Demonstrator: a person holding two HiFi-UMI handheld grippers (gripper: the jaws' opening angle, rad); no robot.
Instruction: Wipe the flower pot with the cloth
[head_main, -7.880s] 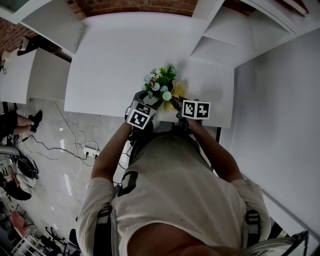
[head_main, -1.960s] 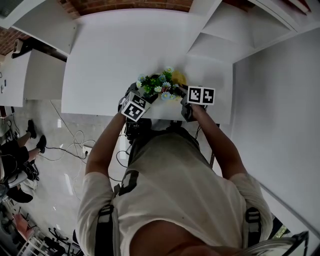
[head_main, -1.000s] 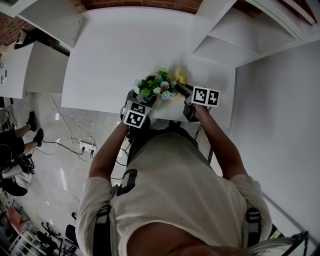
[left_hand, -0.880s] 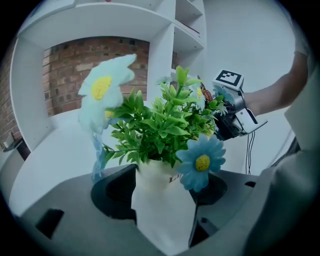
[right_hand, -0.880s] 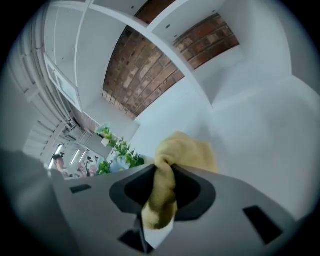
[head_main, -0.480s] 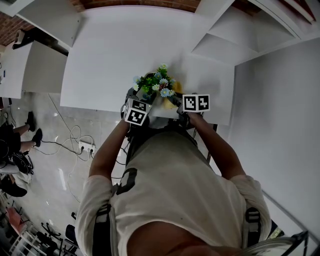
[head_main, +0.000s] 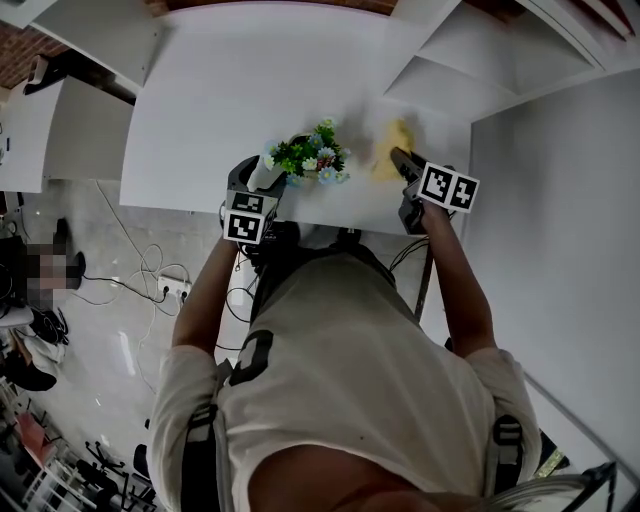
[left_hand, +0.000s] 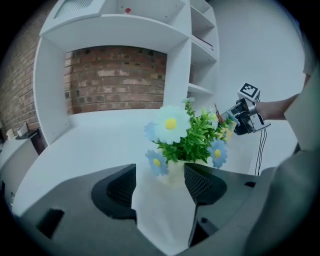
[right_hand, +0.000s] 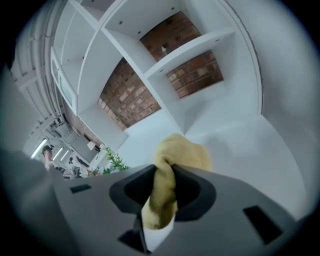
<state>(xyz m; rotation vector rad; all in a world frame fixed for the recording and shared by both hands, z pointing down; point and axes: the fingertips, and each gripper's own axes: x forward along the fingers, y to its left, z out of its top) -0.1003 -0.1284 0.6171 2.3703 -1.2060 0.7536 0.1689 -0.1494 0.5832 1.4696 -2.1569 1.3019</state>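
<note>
Two firm grips, left gripper (left_hand: 159, 186) clamped on flower pot (left_hand: 166, 212), right gripper (right_hand: 162, 192) pinching bunched yellow cloth (right_hand: 182, 152)

White desk (head_main: 220, 90) with white shelving (head_main: 450, 60) against a brick wall (left_hand: 115, 75) — pale glossy floor (head_main: 100, 385), cables (head_main: 112, 296) trailing

The flower pot (head_main: 272, 170) is between the left gripper's (left_hand: 160, 182) jaws near the table's (head_main: 220, 100) front edge, with the cloth (head_main: 390, 160), between the right gripper's (right_hand: 164, 186) jaws, apart to its right.
</note>
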